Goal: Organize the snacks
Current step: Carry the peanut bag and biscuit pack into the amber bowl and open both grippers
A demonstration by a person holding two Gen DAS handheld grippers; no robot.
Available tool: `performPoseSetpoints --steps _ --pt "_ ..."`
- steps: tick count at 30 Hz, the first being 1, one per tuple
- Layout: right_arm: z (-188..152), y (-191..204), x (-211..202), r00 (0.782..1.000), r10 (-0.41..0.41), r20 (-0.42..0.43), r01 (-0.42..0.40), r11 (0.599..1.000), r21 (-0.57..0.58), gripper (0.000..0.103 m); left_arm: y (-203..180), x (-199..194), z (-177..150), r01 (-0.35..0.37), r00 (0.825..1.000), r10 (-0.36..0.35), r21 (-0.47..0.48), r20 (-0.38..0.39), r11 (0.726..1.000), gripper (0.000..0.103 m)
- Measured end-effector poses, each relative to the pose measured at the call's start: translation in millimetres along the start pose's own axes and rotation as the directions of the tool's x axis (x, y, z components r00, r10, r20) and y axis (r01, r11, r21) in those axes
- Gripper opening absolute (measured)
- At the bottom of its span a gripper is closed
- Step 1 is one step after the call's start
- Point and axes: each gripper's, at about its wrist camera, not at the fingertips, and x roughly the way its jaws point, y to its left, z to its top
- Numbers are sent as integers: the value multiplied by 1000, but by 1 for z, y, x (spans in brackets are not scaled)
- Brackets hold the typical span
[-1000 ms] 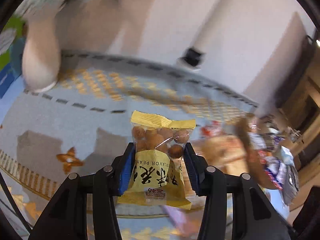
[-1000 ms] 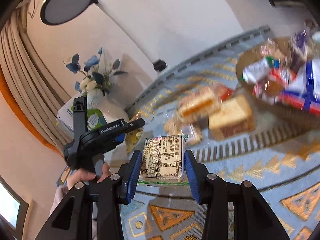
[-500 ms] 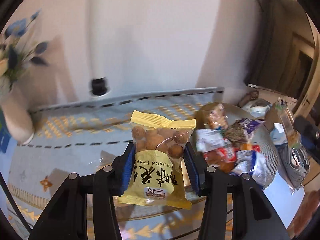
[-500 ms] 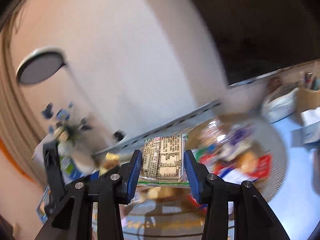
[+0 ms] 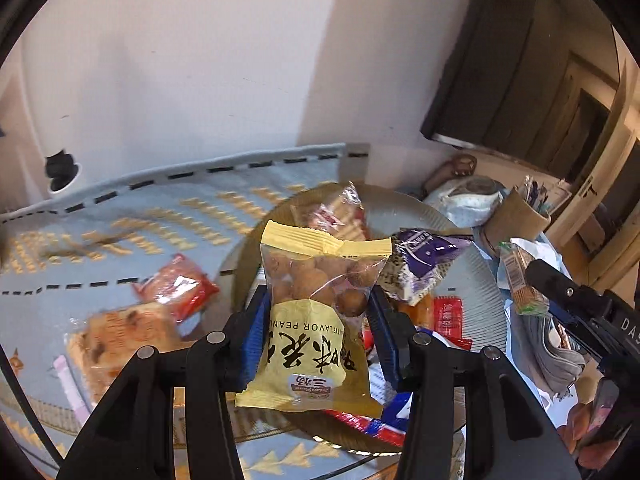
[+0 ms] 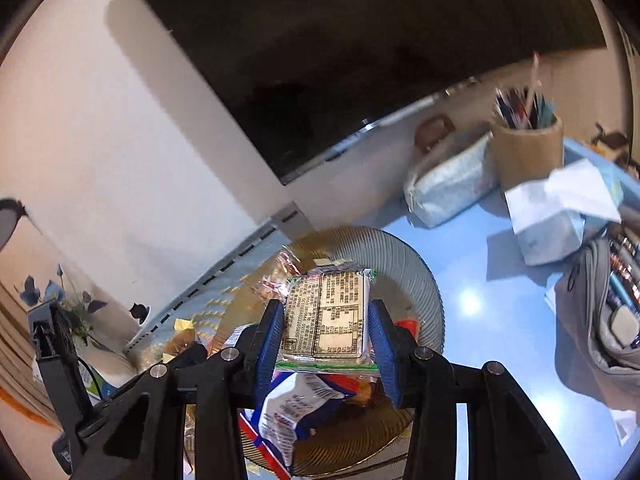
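**Two packets held over the plate**

We have the left hand-held gripper [image 5: 316, 320] clamped on a yellow peanut bag [image 5: 316, 320], its blue pads pressing the bag's two sides at mid-height, with the clear top and crimped seal standing up above them. The right hand-held gripper [image 6: 326, 338] pinches a flat wrapped biscuit packet [image 6: 326, 316], label side up, by its two long edges. Both hang above the round ribbed plate [image 6: 420, 276], which is already heaped with wrappers. A red packet [image 5: 176, 286] and a wrapped cake slice [image 5: 120, 336] lie on the patterned cloth [image 5: 80, 208] beside it.

We judge the peanut bag light, puffy and slick, so we grip where the nuts bulk it out. The biscuit packet looks stiff but brittle; we hold it by the edges and squeeze gently.
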Motion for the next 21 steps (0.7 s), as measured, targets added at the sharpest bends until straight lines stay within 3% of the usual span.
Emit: performPoseSetpoints --steps 12,21 --pt "-9 -9 26 997 19 -78 -18 1000 14 42 -17 23 -2 -7 999 11 65 -52 998 45" --pt "1 -14 13 999 37 -35 -37 999 16 42 -8 13 4 18 1000 -17 50 -22 999 45"
